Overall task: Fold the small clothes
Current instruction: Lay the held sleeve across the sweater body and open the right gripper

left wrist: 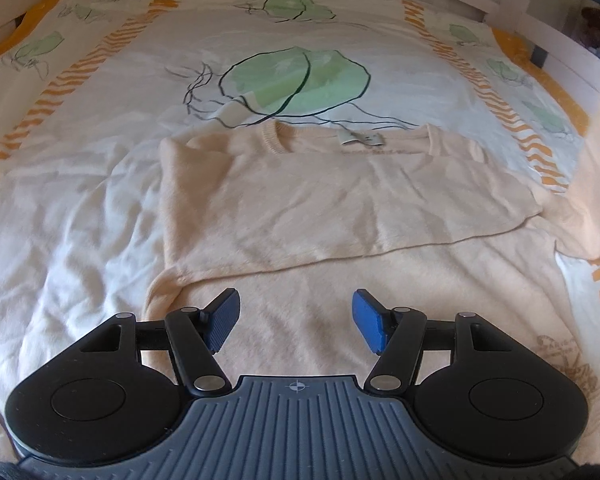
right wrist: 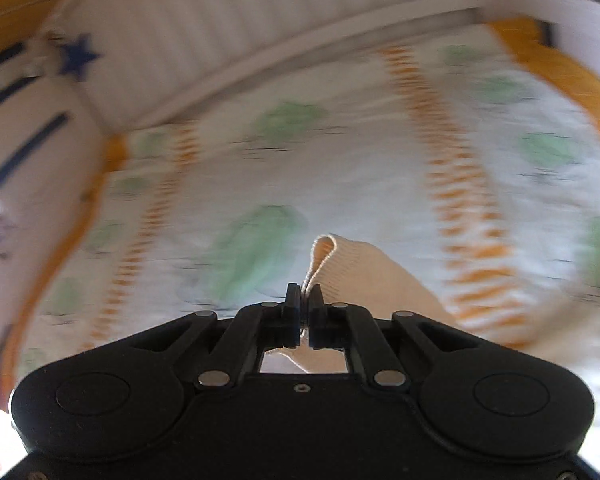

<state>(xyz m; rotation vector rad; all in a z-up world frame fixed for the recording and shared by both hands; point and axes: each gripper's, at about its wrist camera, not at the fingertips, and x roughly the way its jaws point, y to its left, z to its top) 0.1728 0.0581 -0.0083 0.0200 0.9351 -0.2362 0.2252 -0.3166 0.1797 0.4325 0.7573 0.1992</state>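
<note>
My right tongs (right wrist: 304,300) clamp the sweater (left wrist: 340,208) cuff; left tongs (left wrist: 296,320) gape apart. Next: carry the sleeve toward nine o'clock.

The left gripper (left wrist: 296,320), filling the bottom of its frame, has blue ribbed pads (left wrist: 222,320) on black linkage arms with silver pivot pins, two round black housings, and a grey-blue ridged plate bearing a small crosshair mark. The right gripper (right wrist: 304,308), low in its frame, is all black, with matching silver pins, round housings and one small centre screw
</note>
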